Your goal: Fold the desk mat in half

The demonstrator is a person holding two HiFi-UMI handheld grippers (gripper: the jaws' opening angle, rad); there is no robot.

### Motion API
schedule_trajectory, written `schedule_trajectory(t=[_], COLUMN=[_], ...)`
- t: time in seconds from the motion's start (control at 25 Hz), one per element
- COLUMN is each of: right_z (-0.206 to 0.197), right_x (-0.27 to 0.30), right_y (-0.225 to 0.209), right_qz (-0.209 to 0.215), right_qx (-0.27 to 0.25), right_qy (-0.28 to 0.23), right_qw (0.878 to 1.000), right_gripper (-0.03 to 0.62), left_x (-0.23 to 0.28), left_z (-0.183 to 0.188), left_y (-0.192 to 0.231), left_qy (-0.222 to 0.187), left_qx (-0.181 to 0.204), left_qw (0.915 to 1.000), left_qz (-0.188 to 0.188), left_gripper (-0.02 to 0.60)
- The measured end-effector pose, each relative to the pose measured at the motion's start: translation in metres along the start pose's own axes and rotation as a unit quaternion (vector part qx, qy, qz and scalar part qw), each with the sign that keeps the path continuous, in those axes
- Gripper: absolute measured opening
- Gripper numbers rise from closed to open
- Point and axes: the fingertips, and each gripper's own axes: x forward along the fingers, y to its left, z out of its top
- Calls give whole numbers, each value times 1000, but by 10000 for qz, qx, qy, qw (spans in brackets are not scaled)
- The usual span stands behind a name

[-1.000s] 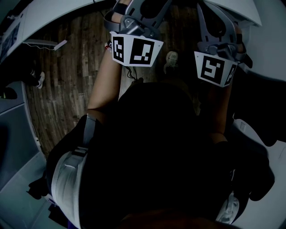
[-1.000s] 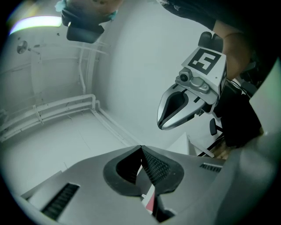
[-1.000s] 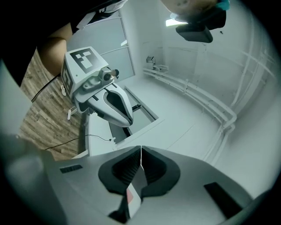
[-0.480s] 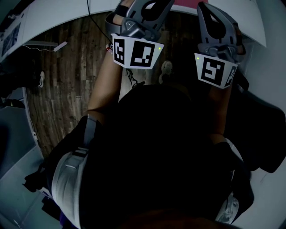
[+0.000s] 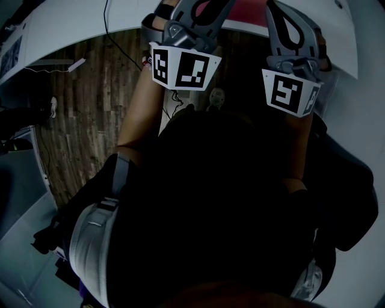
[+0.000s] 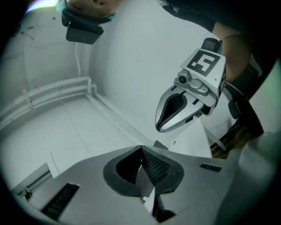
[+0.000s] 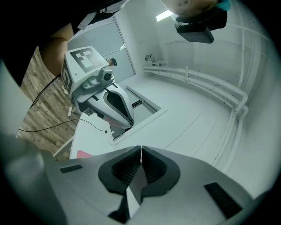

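Left gripper (image 6: 141,149) and right gripper (image 7: 140,149), both closed and empty, have neared the table (image 5: 78,30), baring more mat (image 5: 240,9). A torso (image 5: 222,210) fills the head view; pipes (image 7: 206,81) show only in theirs.

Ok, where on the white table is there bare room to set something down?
Bare table lies left of the black cable, out to the curved edge; a narrow strip shows right of the right gripper. The middle is crowded: the pink mat lies between it and the left gripper.
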Motion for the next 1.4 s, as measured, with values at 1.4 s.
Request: schedule_trajectory(t=[1.4], right_z=[-118], right_x=[39], right_y=[-34], right_qz=[-102], right_qx=[389], right_qy=[723], right_qw=[9966], right_gripper=[31], left_x=[132], left_z=[-26], left_y=[-36], left_qy=[-341], left_qx=[-136], left_qw=[9963], left_qz=[-771], left_gripper=[12])
